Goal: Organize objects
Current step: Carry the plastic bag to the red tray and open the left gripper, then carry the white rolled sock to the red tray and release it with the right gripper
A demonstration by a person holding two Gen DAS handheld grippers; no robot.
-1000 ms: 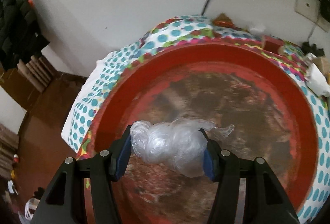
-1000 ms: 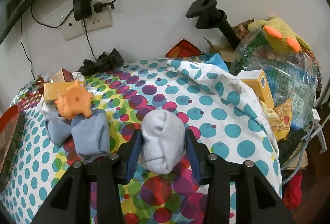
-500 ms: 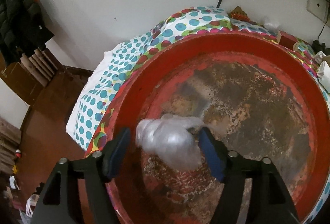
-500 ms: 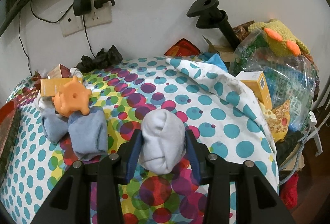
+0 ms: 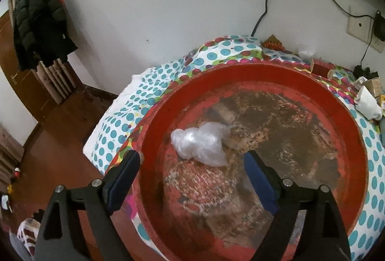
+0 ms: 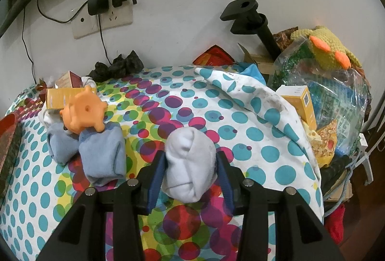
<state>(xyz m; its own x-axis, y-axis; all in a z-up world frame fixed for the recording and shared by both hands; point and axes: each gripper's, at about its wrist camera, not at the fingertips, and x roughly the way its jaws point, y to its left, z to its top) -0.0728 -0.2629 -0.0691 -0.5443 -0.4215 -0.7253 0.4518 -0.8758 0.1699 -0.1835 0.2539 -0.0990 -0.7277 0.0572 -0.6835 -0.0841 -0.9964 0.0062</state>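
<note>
**Plastic bag lies in the red basin, white sock is in the right claw**

A table with a dotted cloth [image 6: 255, 133] fills most of both views. The cloth is white with blue, pink and yellow-green dots. On its left end stands a big round red basin [image 5: 356, 155], whose worn bottom shows brown patches.

The left gripper [image 5: 192, 169] hangs over the near part of the basin. Its jaws have just been opening and now stand wide apart, with nothing pressed between them. A crumpled clear plastic bag [image 5: 201, 144] lies on the bottom of the basin, just beyond the fingertips and free of both pads.

The right gripper [image 6: 191, 164] is over the middle of the cloth. Its blue pads are clamped on a rolled white sock [image 6: 190, 164], one pad on each side.

To the left of this sock, two folded light blue socks [image 6: 103, 155] lie on the cloth, touching each other. An orange toy [image 6: 84, 113] rests on their far edge. Behind the toy lies a yellow box [image 6: 60, 97]. At the right edge of the table a clear bag [image 6: 336, 97] with a knitted yellow toy [image 6: 327, 49] on top stands against the wall.
</note>
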